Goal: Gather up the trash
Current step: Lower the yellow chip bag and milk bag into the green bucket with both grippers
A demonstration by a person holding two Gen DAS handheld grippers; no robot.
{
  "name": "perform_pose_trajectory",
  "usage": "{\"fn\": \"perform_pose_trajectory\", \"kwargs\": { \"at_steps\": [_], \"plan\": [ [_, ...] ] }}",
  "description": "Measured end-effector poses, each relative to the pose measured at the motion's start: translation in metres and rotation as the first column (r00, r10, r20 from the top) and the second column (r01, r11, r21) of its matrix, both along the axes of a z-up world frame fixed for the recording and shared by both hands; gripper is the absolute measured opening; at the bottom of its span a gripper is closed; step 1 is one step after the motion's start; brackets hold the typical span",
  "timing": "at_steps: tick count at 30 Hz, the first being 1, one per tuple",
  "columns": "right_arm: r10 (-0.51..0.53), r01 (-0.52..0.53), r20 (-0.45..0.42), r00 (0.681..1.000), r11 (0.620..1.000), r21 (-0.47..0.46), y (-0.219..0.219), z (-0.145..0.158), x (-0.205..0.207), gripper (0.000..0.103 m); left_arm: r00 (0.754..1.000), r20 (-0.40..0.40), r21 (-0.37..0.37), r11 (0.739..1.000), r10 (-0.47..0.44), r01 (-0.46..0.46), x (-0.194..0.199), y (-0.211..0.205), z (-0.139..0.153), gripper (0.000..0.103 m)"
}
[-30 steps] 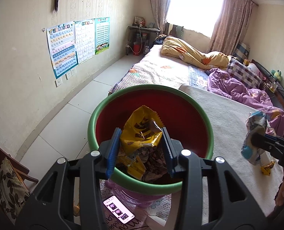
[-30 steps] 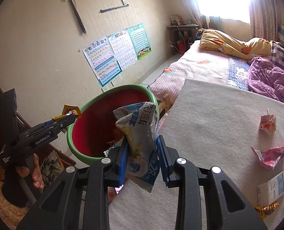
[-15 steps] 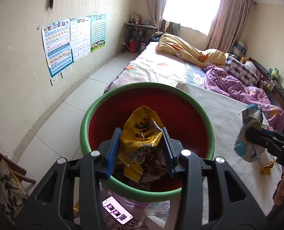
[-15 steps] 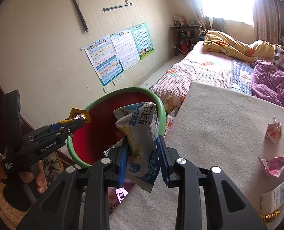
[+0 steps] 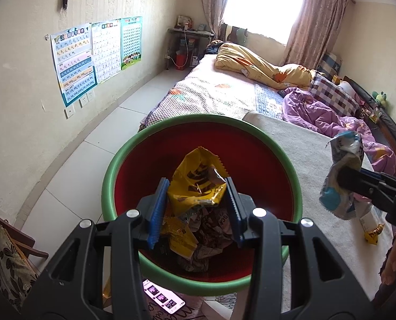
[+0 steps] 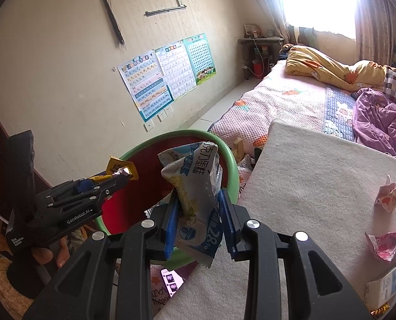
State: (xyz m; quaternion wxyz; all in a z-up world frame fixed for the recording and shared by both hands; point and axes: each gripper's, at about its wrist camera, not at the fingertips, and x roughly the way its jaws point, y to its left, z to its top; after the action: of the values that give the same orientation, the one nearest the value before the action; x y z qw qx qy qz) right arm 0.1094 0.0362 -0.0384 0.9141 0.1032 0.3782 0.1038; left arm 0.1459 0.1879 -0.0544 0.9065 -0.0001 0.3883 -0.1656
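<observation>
Sunlight from a curtained window (image 5: 264, 5) falls across a bedroom with a bed (image 5: 224, 90), three charts (image 6: 168, 74) taped to the wall, and a pale mat (image 6: 318, 186) in the foreground. Just beside the mat's edge stands a red bin (image 5: 251, 144) with a green rim, crumpled wrappers lying inside.

Over the bin, the left gripper (image 5: 196, 200) has its blue fingers closed part-way on a yellow wrapper (image 5: 195, 178); the right wrist view reads "GenRobot.AI" and "Data Acquisition System" on its black body. The right gripper (image 6: 199, 213) pinches a white-and-blue wrapper (image 6: 198, 186) above the bin's near rim, printed with Chinese characters and "28%".

Only the right view shows the loose litter on the mat: a pink wrapper (image 6: 384, 242), a small crumpled paper (image 6: 386, 197) and a white carton (image 6: 390, 285). Below the bin lies a phone (image 5: 163, 300), screen lit.
</observation>
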Motion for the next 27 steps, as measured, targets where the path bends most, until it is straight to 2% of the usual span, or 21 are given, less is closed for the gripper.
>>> {"fn": "perform_pose_trajectory", "kwargs": {
  "at_steps": [19,27],
  "plan": [
    [0.011,-0.012,-0.058,0.998,1.0,-0.018,0.013,-0.016,0.029,0.03,0.997,-0.072,0.004,1.0,-0.027,0.028,0.018,-0.009,-0.024,0.04],
    [0.005,-0.006,-0.076,0.997,1.0,-0.015,0.013,-0.02,0.037,0.03,0.995,-0.092,0.033,0.999,-0.039,0.043,0.024,-0.016,-0.031,0.04]
  ]
}}
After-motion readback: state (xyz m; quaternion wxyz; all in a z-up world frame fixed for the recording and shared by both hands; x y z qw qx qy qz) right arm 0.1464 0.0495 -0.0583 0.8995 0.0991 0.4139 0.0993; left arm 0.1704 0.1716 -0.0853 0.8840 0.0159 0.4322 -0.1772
